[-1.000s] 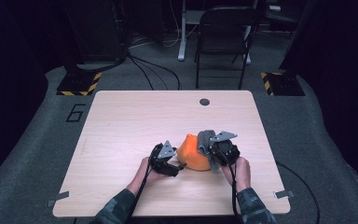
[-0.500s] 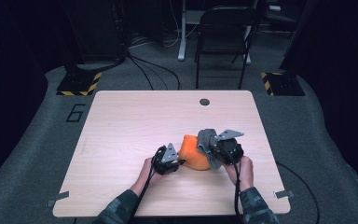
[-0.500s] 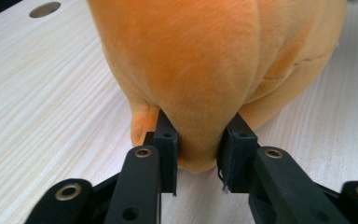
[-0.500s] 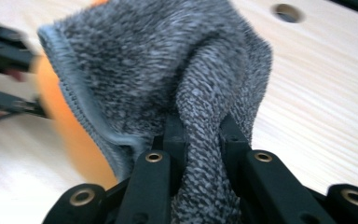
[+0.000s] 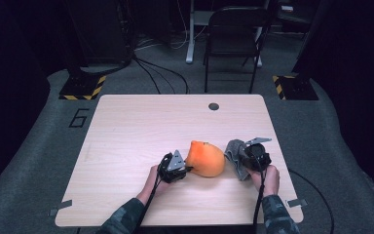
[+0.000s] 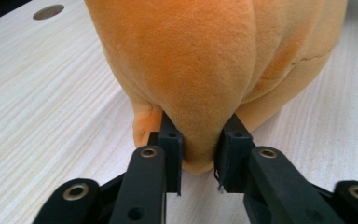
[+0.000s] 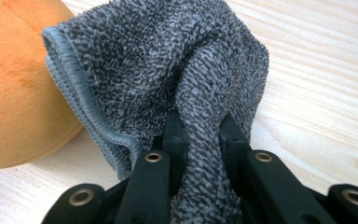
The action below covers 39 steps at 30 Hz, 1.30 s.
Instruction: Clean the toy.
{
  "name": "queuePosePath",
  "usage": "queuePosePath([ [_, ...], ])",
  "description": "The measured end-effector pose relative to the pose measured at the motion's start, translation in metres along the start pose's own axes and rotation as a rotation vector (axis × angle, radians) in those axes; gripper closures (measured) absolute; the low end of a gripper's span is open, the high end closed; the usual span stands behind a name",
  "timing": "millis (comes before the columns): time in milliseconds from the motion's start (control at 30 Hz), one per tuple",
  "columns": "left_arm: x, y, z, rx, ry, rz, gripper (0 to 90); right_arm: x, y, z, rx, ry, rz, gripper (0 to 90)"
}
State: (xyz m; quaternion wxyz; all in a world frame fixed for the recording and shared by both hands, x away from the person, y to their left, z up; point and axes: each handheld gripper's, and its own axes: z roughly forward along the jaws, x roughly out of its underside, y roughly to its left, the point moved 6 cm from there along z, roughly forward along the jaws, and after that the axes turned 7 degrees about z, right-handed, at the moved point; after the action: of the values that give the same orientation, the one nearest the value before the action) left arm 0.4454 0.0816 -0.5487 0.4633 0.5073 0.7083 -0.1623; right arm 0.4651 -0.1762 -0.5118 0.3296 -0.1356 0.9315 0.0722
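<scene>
The left hand-held gripper (image 6: pixel 198 161), its jaws just closed, pinches a fold of the orange plush (image 6: pixel 214 60); the right hand-held gripper (image 7: pixel 200 140) clamps the grey cloth (image 7: pixel 158 65). Either shallow pinch could slip under pull.

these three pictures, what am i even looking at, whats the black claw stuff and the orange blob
A person sits at a wooden table, holding a two-jaw gripping tool in each hand. The wide picture comes from a camera fixed above. The two close-ups come from small cameras riding on each tool, looking along its black jaws. The left gripper has just been closing and now pinches a fold of the orange plush toy, which rests on the table. The right gripper is clamped on a grey towelling cloth, held just beside the toy.
</scene>
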Motion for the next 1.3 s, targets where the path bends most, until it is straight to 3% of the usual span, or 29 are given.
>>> queuePosePath([
  [167, -0.005, 0.0, -0.004, 0.002, -0.063, -0.032, 78.8, -0.002, -0.002, -0.002, 0.004, -0.01, 0.007, 77.6],
  [333, -0.015, 0.0, -0.011, 0.013, -0.094, -0.062, 79.0, -0.003, -0.005, -0.007, 0.007, -0.023, 0.021, 77.6],
  [633, -0.04, 0.006, -0.04, 0.031, -0.143, -0.175, 78.7, -0.012, -0.008, -0.023, 0.013, -0.073, 0.028, 77.6],
  [700, -0.042, 0.008, -0.044, 0.038, -0.138, -0.201, 78.6, -0.014, -0.007, -0.026, 0.013, -0.088, 0.02, 77.6],
  [833, -0.046, 0.007, -0.047, 0.071, -0.129, -0.309, 78.3, -0.019, -0.003, -0.034, 0.009, -0.105, 0.007, 77.6],
  [1033, -0.048, 0.005, -0.048, 0.118, -0.094, -0.422, 78.0, -0.025, 0.003, -0.043, 0.012, -0.125, -0.009, 77.6],
  [1133, -0.044, 0.004, -0.045, 0.133, -0.066, -0.485, 77.8, -0.027, 0.007, -0.047, 0.017, -0.131, -0.023, 77.6],
  [1300, -0.025, 0.004, -0.029, 0.141, -0.005, -0.545, 77.3, -0.035, 0.023, -0.06, -0.002, -0.162, -0.062, 77.6],
])
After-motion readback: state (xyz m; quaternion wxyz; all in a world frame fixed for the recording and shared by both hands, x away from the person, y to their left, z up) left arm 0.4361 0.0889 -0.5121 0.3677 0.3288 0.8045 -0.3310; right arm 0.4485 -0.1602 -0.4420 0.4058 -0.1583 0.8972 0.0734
